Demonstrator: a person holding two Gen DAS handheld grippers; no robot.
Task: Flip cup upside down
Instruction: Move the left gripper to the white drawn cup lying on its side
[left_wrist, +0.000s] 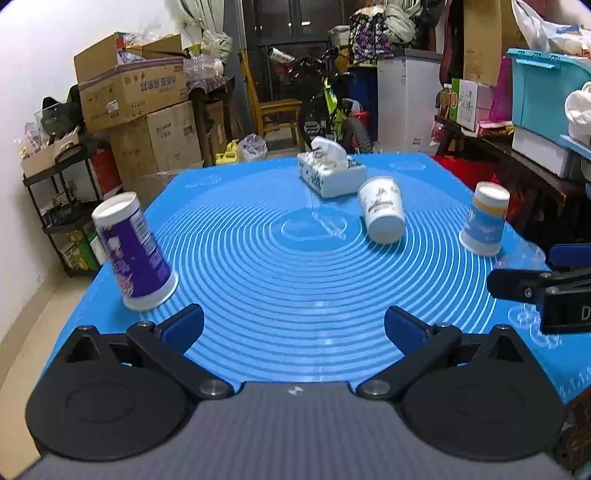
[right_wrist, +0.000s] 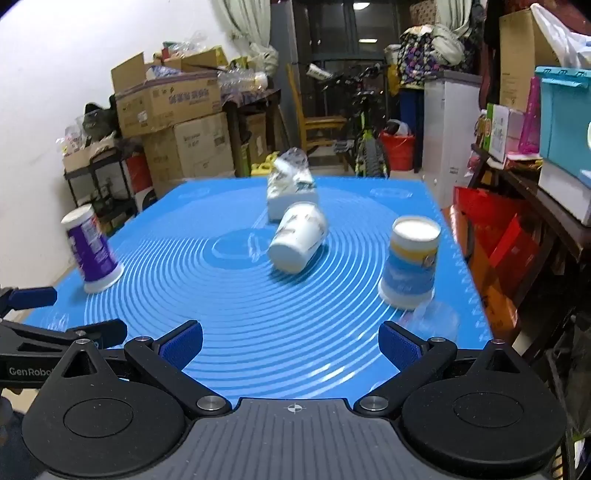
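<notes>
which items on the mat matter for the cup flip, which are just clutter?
Job:
- white cup, on its side mid-mat, not yet inverted
- purple cup, already upside down
- blue-and-yellow cup, already upside down
- left gripper and right gripper, both open, empty

Lying about:
- tissue box behind the white cup
- blue mat
- cardboard boxes, bicycle

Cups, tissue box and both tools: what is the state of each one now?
Purple cup: upside down on the blue mat.
White cup: lying on its side.
Blue-and-yellow cup: upside down.
Tissue box: open, tissue sticking out.
Left tool: open, empty.
Right tool: open, empty.
</notes>
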